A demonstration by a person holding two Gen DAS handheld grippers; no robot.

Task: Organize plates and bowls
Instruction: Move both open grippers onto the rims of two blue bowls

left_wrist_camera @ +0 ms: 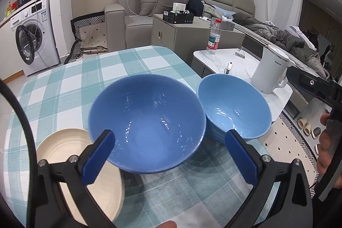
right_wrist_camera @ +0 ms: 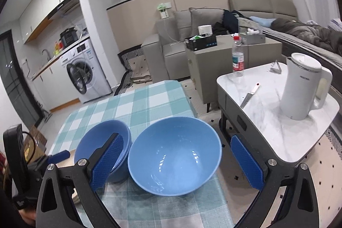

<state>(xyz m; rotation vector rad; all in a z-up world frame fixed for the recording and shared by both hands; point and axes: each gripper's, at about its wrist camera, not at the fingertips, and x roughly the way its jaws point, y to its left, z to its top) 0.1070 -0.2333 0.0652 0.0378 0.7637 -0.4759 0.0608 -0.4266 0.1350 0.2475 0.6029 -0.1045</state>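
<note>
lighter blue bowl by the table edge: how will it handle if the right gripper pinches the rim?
The lighter blue bowl looks glossy with sharp highlights, so probably rigid, slick and breakable. Its walls taper to a narrow base, so a push may tip or slide it. It sits near the checked tablecloth's edge; the right gripper is open around it.

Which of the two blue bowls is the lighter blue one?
The lighter blue bowl is the one nearer the white kettle. The darker blue bowl sits beside the cream plate.

A glossy glaze is shown on both blue bowls [left_wrist_camera: 146,121] [right_wrist_camera: 174,155]. A woven checked cloth [left_wrist_camera: 70,82] is seen beneath; the cream plate [left_wrist_camera: 64,149] appears matt.
</note>
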